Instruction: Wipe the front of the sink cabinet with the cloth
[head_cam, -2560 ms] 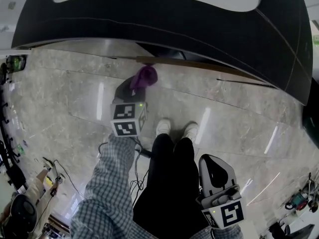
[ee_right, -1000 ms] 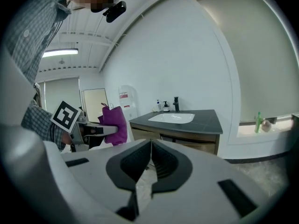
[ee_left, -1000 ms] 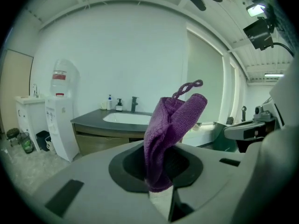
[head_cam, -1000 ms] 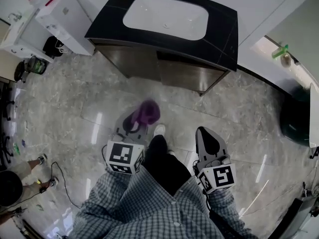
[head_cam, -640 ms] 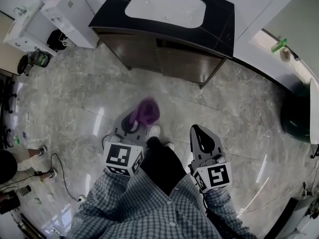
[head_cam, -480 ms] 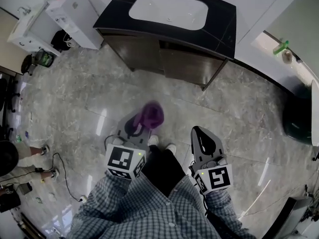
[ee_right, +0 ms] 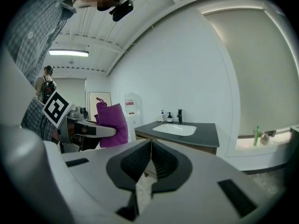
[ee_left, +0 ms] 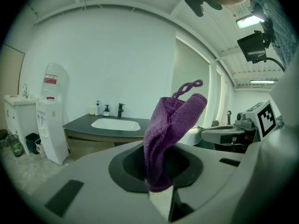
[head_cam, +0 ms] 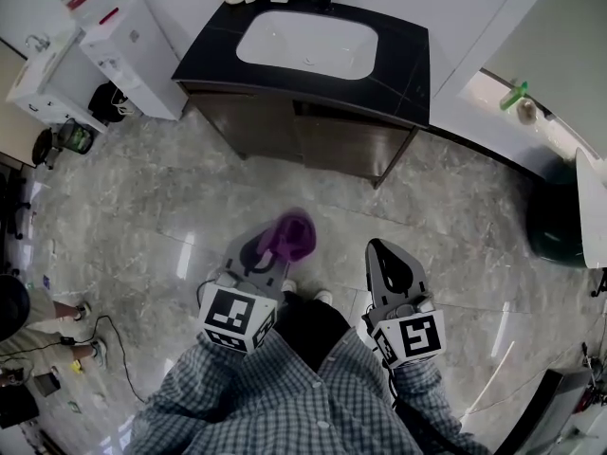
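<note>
Now, left hand-held gripper [ee_left: 160,185]: jaws closed on the lower end of the purple cloth [ee_left: 172,129], most of which stands loose above them.
Cloth position: in front of the sink cabinet [head_cam: 318,140] and well apart from it, touching no panel; a small loop sticks up from its top.
Right hand-held gripper [ee_right: 149,146]: jaws together with nothing between them, beside the left one and just as far from the sink cabinet.
Sink cabinet front: brown panels under a dark bench top [head_cam: 413,64], facing you across bare marble floor [head_cam: 455,207], with a seam near the middle.
Step in hand, as I judge it: closing the gap to the sink cabinet; wiping looks not yet begun.
Approach: step up square to the sink cabinet and lower yourself, since the front sits under the bench edge and you are looking steeply down on it.
Contact: lay the loose bulk of the cloth flat on the panel so fabric, not jaw plastic, meets the surface.
Stroke: start at one top corner of the sink cabinet and work across in overlapping passes, then drop a row.
Grip: keep the pinch firm, because the cloth is held only by its end and drag could pull it free.
Watch for: the water dispenser [head_cam: 128,45] just left of the sink cabinet; keep your elbow off it.
</note>
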`<act>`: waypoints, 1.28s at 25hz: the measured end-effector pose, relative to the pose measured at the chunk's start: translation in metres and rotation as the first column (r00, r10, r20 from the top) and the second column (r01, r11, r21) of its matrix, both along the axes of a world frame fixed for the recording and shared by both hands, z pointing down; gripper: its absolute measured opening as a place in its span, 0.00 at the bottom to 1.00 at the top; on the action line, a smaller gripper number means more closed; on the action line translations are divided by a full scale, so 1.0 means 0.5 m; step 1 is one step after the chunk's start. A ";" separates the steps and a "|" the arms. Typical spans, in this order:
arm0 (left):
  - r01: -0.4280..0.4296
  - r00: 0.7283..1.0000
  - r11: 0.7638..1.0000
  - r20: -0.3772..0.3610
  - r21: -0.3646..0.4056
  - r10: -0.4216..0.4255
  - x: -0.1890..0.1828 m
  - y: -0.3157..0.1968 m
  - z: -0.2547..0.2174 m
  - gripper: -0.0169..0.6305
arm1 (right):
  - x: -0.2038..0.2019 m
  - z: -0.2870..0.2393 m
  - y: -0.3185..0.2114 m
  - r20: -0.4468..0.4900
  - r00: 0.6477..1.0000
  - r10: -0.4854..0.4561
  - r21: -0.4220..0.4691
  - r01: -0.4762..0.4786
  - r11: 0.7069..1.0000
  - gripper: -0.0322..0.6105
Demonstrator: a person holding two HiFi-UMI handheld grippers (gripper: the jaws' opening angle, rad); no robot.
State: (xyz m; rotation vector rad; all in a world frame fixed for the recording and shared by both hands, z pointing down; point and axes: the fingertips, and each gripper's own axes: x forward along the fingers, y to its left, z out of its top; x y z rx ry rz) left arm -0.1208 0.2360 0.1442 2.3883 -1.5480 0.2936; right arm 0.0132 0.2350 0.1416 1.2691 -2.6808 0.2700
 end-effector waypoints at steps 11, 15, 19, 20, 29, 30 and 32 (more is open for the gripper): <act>-0.070 0.997 0.997 -0.016 0.015 0.070 -0.024 -0.015 -0.019 0.13 | -0.083 -0.035 -0.011 -0.021 1.000 -0.012 0.040 0.013 0.999 0.08; -0.089 0.995 0.995 -0.034 0.035 0.090 -0.019 -0.020 -0.033 0.13 | -0.099 -0.045 -0.012 -0.028 1.000 -0.013 0.048 0.015 0.999 0.08; -0.123 0.991 0.992 -0.038 0.041 0.125 -0.001 -0.021 -0.038 0.13 | -0.098 -0.042 -0.011 -0.028 1.000 -0.001 0.043 0.002 0.999 0.08; -0.130 0.990 0.991 -0.040 0.039 0.132 0.005 -0.021 -0.037 0.13 | -0.095 -0.040 -0.011 -0.030 1.000 0.001 0.039 0.000 0.999 0.08; -0.142 0.988 0.989 -0.056 0.030 0.144 0.009 -0.015 -0.032 0.13 | -0.094 -0.038 0.000 -0.033 0.999 0.005 0.038 -0.004 0.999 0.08; -0.143 0.988 0.989 -0.057 0.028 0.144 0.010 -0.015 -0.031 0.13 | -0.093 -0.038 0.002 -0.035 0.999 0.006 0.036 -0.005 0.999 0.08; -0.147 0.987 0.989 -0.058 0.025 0.148 0.014 -0.012 -0.028 0.13 | -0.087 -0.036 0.006 -0.039 0.999 0.012 0.031 -0.011 0.999 0.08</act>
